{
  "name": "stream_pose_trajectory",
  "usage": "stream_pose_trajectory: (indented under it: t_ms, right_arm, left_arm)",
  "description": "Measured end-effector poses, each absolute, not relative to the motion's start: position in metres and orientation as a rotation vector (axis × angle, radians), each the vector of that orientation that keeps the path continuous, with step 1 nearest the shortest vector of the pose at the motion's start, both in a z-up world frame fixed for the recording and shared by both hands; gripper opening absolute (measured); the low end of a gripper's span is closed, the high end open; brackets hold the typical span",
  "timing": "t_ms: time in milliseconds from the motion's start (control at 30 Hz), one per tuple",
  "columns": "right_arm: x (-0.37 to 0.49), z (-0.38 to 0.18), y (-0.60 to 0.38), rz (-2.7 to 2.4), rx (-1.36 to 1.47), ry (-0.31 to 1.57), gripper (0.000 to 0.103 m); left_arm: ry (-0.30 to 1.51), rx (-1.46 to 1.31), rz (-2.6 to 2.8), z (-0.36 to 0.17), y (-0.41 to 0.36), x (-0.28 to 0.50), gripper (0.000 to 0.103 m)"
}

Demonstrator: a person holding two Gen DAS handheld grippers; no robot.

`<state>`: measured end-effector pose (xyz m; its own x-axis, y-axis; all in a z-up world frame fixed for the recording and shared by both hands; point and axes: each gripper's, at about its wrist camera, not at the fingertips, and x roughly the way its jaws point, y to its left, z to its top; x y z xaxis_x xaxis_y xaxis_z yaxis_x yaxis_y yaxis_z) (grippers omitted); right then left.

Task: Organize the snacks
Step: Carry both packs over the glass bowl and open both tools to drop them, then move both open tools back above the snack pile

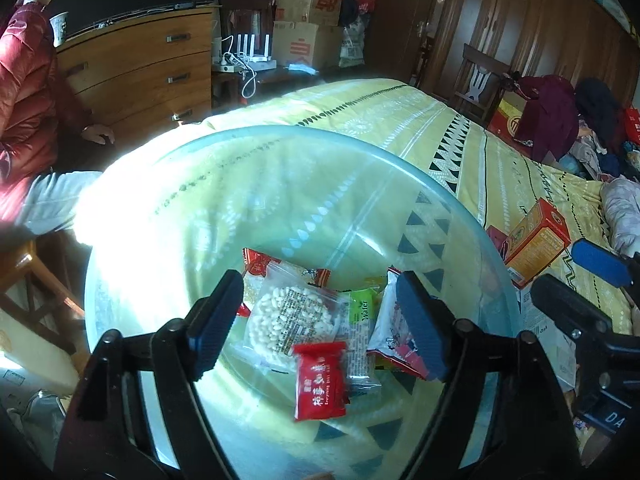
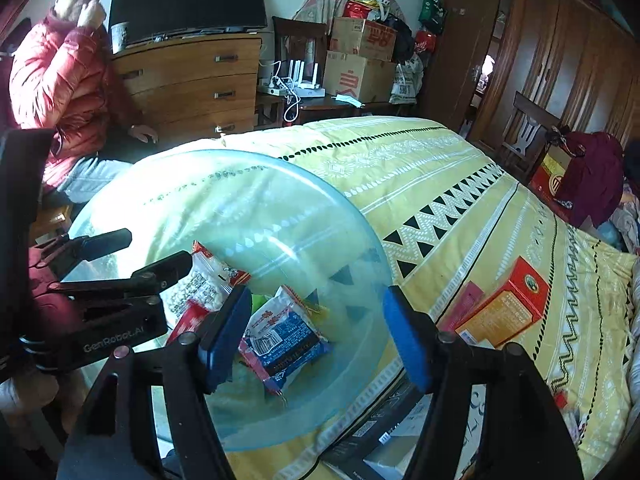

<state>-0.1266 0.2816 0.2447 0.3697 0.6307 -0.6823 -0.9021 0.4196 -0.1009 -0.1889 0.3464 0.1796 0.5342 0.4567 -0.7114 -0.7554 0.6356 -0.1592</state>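
A clear blue-tinted plastic bowl [image 1: 280, 152] lies on the yellow bedspread and holds several snack packets: a round rice-puff cake [image 1: 288, 320], a red packet [image 1: 320, 380], a green wafer pack [image 1: 364, 308] and a white, red and blue packet [image 2: 280, 336]. My left gripper [image 1: 320, 316] is open and empty over the bowl. My right gripper [image 2: 316, 336] is open and empty over the bowl's right side [image 2: 360, 240]. An orange snack box [image 2: 500, 308] lies on the bed to the right, and shows in the left wrist view [image 1: 536, 240].
A person in a red jacket [image 2: 60, 80] sits at the left by a wooden dresser [image 2: 192, 80]. Cardboard boxes [image 2: 360, 56] stand at the back. Clothes [image 2: 588, 176] are piled at the right. A flat pink pack [image 2: 464, 304] and printed boxes [image 2: 384, 432] lie near the bowl.
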Motion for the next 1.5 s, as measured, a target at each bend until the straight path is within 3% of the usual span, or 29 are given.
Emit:
stream_pose_trajectory:
  t_ms: [133,233,533,800,1233,1500]
  right_arm:
    - [-0.117,0.265,0.220,0.979,-0.384,0.606,0.073]
    - [-0.109,0.280,0.150,0.889,-0.285,0.601,0.081]
    - [-0.109,0.297,-0.075,0.511,-0.145,0.600,0.090]
    - [-0.133,0.284,-0.205,0.306,-0.090,0.654,0.090]
    - [-0.146,0.280,-0.219,0.299,-0.078,0.674,0.090]
    - [-0.146,0.271,-0.207,0.321,-0.082,0.692,0.090]
  left_arm:
    - [0.627,-0.401,0.721,0.213,0.311,-0.177,0.081]
    - [0.595,-0.325,0.623,0.244,0.261,-0.154,0.103]
    - [0.488,-0.110,0.220,0.314,0.075,-0.103,0.103]
    - [0.463,-0.044,0.042,0.333,-0.010,-0.095,0.103]
    - [0.478,-0.027,0.042,0.332,-0.040,-0.086,0.103]
    - [0.549,-0.220,-0.127,0.323,-0.021,-0.084,0.103]
